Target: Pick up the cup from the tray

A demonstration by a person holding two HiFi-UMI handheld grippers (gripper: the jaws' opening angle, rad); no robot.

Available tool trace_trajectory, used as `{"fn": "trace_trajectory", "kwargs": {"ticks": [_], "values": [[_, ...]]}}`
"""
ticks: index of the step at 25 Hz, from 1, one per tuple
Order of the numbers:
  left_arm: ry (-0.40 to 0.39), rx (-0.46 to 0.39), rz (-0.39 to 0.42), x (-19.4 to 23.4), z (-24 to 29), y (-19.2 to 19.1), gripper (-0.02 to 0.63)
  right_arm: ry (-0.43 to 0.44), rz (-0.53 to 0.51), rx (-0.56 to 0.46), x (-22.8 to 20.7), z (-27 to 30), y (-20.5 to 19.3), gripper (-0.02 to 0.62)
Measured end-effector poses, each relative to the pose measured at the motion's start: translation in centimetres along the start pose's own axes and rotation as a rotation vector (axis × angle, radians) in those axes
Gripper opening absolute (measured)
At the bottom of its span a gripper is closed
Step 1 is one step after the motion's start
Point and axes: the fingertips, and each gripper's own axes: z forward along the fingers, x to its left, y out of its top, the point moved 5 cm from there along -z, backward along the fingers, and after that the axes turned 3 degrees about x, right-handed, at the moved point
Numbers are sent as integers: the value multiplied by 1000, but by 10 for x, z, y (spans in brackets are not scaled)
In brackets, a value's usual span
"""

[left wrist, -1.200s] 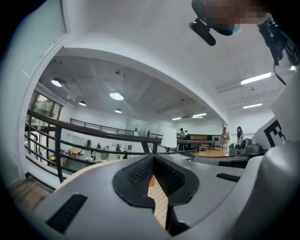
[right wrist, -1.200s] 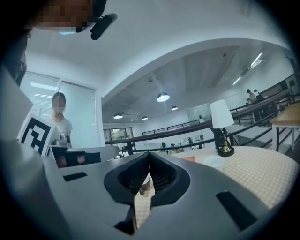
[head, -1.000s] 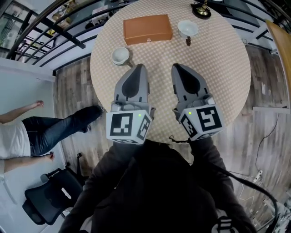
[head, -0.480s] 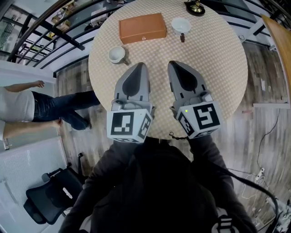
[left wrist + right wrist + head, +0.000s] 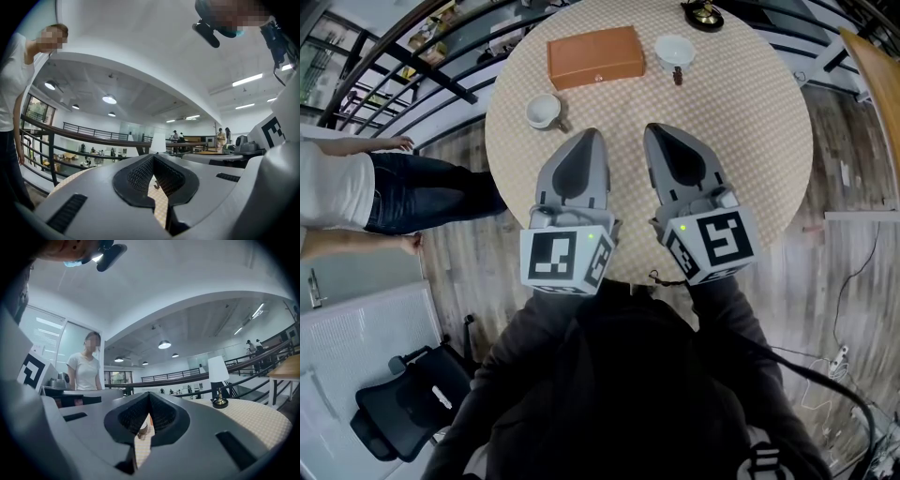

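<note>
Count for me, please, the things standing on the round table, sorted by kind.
white cups: 2
brown box: 1
lamp: 1
Total: 4

Glossy cup (image 5: 543, 110); matt woven table (image 5: 750, 141); smooth brown tray (image 5: 594, 56).
</note>
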Motion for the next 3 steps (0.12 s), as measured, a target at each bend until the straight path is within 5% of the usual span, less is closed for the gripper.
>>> {"fn": "trace_trajectory", "kwargs": {"ticks": [3], "values": [[-1,-1,-2,-1,-2,0,6,-2,-4,-3,1,-1,1,6]]}}
